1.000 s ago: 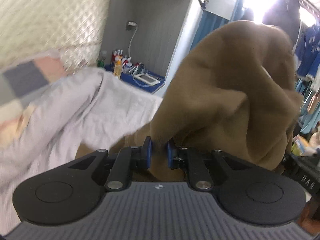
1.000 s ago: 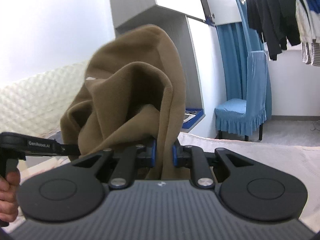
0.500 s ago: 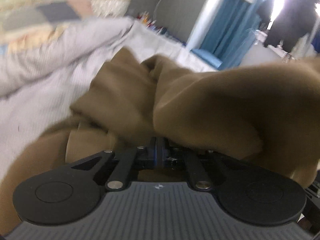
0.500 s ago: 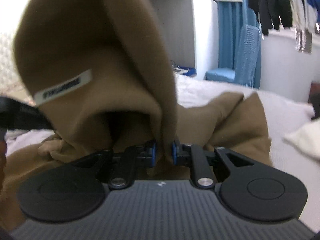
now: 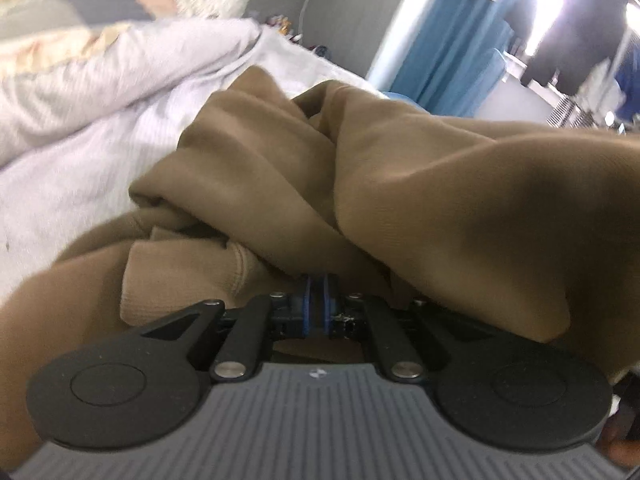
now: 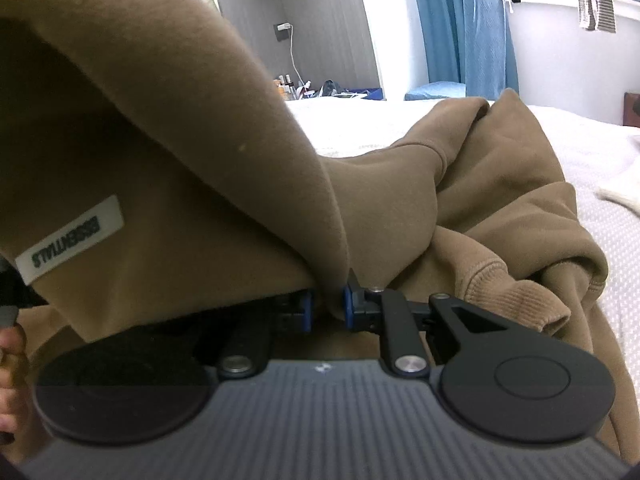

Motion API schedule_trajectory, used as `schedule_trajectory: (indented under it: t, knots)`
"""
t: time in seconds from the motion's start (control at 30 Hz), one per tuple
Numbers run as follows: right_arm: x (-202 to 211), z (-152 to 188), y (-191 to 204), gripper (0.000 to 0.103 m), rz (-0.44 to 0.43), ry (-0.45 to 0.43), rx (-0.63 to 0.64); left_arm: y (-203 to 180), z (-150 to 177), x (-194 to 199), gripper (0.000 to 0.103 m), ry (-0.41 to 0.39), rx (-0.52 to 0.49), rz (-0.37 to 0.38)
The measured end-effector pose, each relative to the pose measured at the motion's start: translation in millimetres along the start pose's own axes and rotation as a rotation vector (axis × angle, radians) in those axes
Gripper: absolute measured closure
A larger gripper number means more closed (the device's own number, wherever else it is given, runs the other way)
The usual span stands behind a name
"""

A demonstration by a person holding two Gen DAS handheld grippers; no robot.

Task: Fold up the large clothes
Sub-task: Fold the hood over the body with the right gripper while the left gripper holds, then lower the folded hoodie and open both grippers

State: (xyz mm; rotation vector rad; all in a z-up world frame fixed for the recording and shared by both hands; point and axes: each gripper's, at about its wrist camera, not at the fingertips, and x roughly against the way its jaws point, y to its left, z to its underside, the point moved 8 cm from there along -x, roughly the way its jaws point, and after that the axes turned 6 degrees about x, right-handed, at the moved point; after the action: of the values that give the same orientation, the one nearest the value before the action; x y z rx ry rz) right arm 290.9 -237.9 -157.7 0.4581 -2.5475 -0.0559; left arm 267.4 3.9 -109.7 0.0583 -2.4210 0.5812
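A big brown sweatshirt (image 5: 440, 184) lies bunched on the white bed (image 5: 60, 184), with one thick fold draped over my left gripper (image 5: 316, 300). That gripper's blue pads stand pressed together under the fold, with the cloth rising straight from them and hiding their tips. In the right wrist view the sweatshirt (image 6: 500, 200) spreads over the bed (image 6: 600, 140). My right gripper (image 6: 328, 308) is shut on a fold of it. A raised part bearing a white label (image 6: 70, 240) hangs over the left side. Ribbed cuffs lie beside both grippers.
A grey-white duvet (image 5: 120, 64) is heaped at the bed's far left. A cluttered bedside shelf (image 6: 304, 88), blue curtains (image 6: 440, 20) and a blue chair (image 6: 484, 52) stand beyond the bed. A pale cloth (image 6: 624, 196) lies at the right. A person's hand (image 6: 10, 360) shows at the left edge.
Both grippers have come down from mid-air to the bed, bringing the hanging sweatshirt down onto it. The left gripper's pads have drawn closer together.
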Motion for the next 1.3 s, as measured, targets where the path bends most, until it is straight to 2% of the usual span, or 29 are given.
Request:
schedule_trajectory:
  t: [0.13, 0.23, 0.3, 0.43, 0.5, 0.53, 0.57, 0.63, 0.77, 0.83, 0.97, 1.03, 1.1, 1.17, 1.3]
  knots:
    - [7.2, -5.5, 3.3, 0.081, 0.007, 0.029, 0.001, -6.7, -1.6, 14.9, 0.097, -0.02, -0.032, 0.008]
    - [13.9, -11.6, -0.3, 0.075, 0.017, 0.061, -0.011, -11.4, -4.1, 30.2, 0.097, -0.031, -0.031, 0.016]
    - [25.3, -11.0, -4.2, 0.06, 0.014, 0.085, -0.034, -15.8, -6.3, 45.9, 0.092, -0.06, -0.041, 0.024]
    - [52.6, -15.2, -7.0, 0.05, 0.007, 0.113, -0.043, -22.4, -10.9, 74.9, 0.091, -0.094, -0.051, 0.019]
    - [73.2, -22.6, -10.0, 0.045, 0.021, 0.087, -0.061, -21.9, -13.5, 87.9, 0.09, -0.108, -0.046, 0.011]
    - [81.0, -26.8, -13.0, 0.043, 0.023, 0.075, -0.081, -19.7, -15.9, 96.7, 0.085, -0.125, -0.038, 0.004]
    - [90.9, -30.2, -15.7, 0.041, 0.021, 0.058, -0.104, -17.0, -19.0, 103.6, 0.073, -0.144, -0.028, 0.006]
    - [110.8, -32.6, -16.6, 0.04, 0.025, 0.021, -0.131, -11.2, -25.9, 117.5, 0.065, -0.183, 0.001, 0.021]
    - [125.5, -45.5, -21.2, 0.04, 0.057, -0.045, -0.128, -14.3, -34.8, 132.6, 0.065, -0.222, 0.014, 0.078]
    - [138.9, -45.4, -17.1, 0.04, 0.038, -0.092, -0.138, -23.3, -33.8, 135.7, 0.065, -0.229, -0.001, 0.122]
    - [135.0, -63.2, -18.4, 0.04, 0.026, -0.209, -0.183, -45.0, -30.9, 138.9, 0.066, -0.253, -0.053, 0.203]
    - [136.5, -76.3, -22.4, 0.04, 0.027, -0.299, -0.222, -51.7, -29.2, 135.0, 0.066, -0.244, -0.076, 0.229]
    - [133.2, -87.5, -20.7, 0.039, 0.017, -0.341, -0.249, -55.7, -23.7, 126.1, 0.066, -0.205, -0.1, 0.216]
    - [122.4, -94.5, -15.6, 0.039, -0.008, -0.342, -0.231, -56.5, -17.2, 113.2, 0.067, -0.162, -0.126, 0.183]
    - [100.8, -87.6, 15.8, 0.039, -0.069, -0.302, -0.087, -51.4, -1.4, 88.1, 0.067, -0.087, -0.164, 0.126]
